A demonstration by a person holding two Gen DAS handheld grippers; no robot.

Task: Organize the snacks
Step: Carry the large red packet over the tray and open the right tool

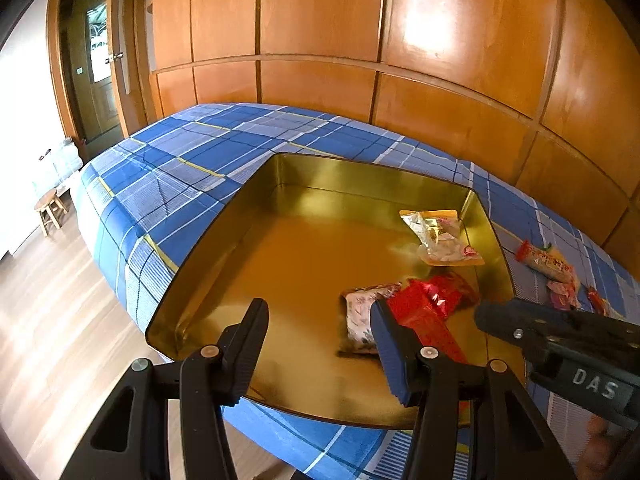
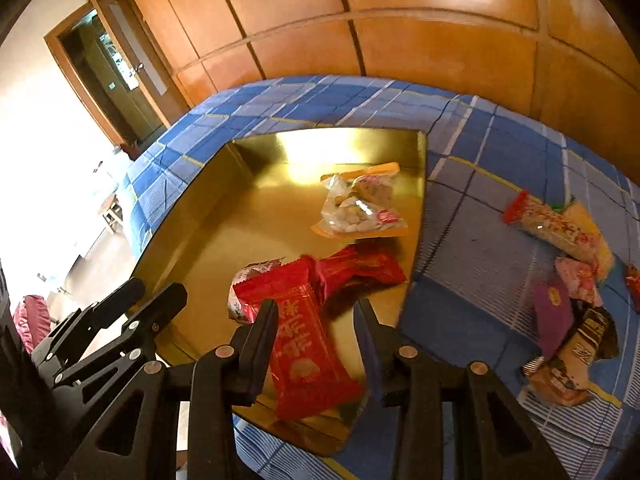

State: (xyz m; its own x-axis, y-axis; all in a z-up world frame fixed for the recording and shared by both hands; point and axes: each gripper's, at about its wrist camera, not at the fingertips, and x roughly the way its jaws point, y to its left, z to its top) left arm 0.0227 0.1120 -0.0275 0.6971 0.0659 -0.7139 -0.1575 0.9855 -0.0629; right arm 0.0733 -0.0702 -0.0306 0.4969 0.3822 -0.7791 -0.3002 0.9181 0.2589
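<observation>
A gold tin tray (image 1: 224, 240) lies on the blue plaid bed (image 1: 180, 168); it also shows in the right wrist view (image 2: 200, 216). In it lie a clear yellow-edged snack bag (image 2: 360, 208), a dark red packet (image 2: 360, 268) and a pale floral packet (image 1: 360, 316). A bright red snack packet (image 2: 304, 332) lies between the fingers of my right gripper (image 2: 318, 316), which is open and over the tray's near right part. My left gripper (image 1: 320, 320) is open and empty above the tray's near edge. Several loose snacks (image 2: 568, 272) lie on the bed right of the tray.
Wooden wardrobe panels (image 1: 360, 40) rise behind the bed. A doorway (image 1: 92, 60) and a small wooden stool (image 1: 50, 208) stand at the far left over wood flooring (image 1: 48, 320). The bed's near edge drops off just below the tray.
</observation>
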